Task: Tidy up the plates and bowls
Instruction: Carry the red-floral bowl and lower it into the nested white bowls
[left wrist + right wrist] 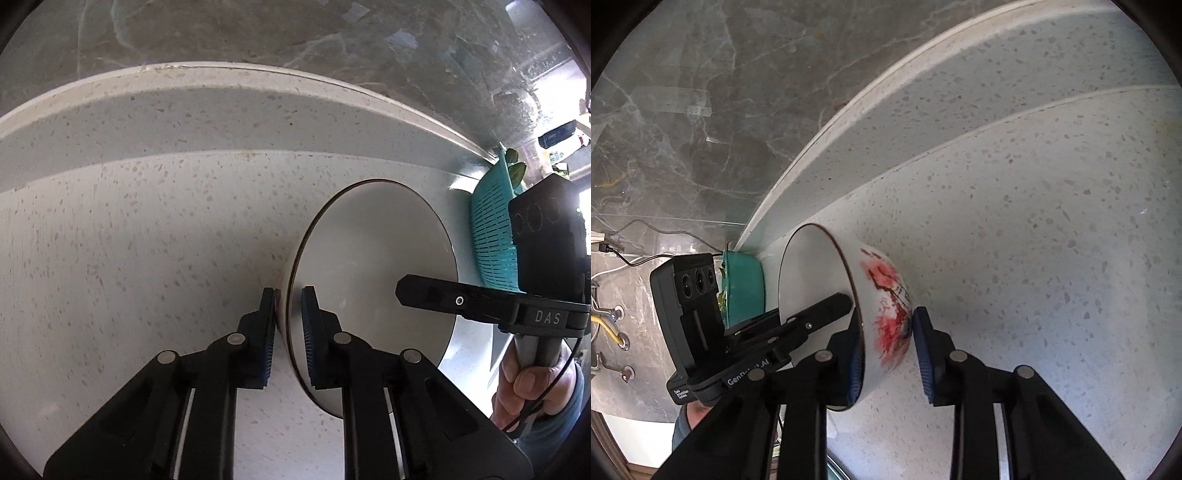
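A white bowl (376, 258) with a dark rim and red flower painting on its outside (886, 295) is at the speckled countertop. I cannot tell whether it rests there or is lifted. My left gripper (289, 332) is shut on the bowl's near rim, one blue pad outside the wall and one inside. My right gripper (888, 354) grips the opposite side, its left pad inside the bowl and its right pad touching the painted outside. In each wrist view, one finger of the other gripper (424, 295) (820, 310) reaches into the bowl.
A teal slotted basket (491, 236) (744, 291) with green leaves stands just beyond the bowl. A raised ledge (221, 122) backs the countertop (147, 240), with a grey marble wall above. A hand (532, 387) holds the right gripper's handle. Cables hang on the wall (624, 254).
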`<act>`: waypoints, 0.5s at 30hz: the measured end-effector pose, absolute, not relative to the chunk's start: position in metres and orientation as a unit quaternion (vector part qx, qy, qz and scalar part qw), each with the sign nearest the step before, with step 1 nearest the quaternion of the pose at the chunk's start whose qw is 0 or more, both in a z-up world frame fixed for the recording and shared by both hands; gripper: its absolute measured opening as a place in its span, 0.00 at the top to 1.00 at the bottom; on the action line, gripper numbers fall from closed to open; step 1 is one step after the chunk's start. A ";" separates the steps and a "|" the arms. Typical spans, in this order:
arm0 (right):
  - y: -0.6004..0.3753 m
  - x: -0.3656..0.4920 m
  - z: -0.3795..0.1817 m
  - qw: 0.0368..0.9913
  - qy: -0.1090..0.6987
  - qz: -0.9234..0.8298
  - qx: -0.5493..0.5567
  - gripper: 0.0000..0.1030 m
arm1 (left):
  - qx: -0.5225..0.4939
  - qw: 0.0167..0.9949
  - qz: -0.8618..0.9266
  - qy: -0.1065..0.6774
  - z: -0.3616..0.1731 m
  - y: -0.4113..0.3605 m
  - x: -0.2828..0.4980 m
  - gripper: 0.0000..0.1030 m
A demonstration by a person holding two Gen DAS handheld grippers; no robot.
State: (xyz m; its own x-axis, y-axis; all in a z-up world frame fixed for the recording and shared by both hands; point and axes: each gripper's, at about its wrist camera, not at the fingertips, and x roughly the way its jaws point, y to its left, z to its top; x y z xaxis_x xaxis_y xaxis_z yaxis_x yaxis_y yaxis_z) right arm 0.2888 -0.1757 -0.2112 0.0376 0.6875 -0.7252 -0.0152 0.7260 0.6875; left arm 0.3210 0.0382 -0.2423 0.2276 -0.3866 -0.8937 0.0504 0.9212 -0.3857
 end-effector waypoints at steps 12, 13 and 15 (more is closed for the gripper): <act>-0.208 0.239 -0.166 0.681 0.630 0.257 0.271 0.71 | -0.129 0.776 -0.148 0.599 -0.194 -0.008 0.267 0.88; -0.213 0.229 -0.159 0.684 0.628 0.257 0.269 0.71 | -0.129 0.777 -0.153 0.597 -0.187 -0.015 0.257 0.88; -0.222 0.212 -0.147 0.689 0.623 0.256 0.269 0.71 | -0.128 0.777 -0.163 0.595 -0.178 -0.027 0.243 0.88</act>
State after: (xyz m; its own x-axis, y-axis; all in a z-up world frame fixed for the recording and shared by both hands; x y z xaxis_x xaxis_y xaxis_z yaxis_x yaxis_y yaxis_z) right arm 0.2121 -0.2223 -0.1469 0.0935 0.6882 -0.7194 -0.0174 0.7236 0.6900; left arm 0.2432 -0.0275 -0.1782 0.2397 -0.4059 -0.8819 0.1005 0.9139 -0.3933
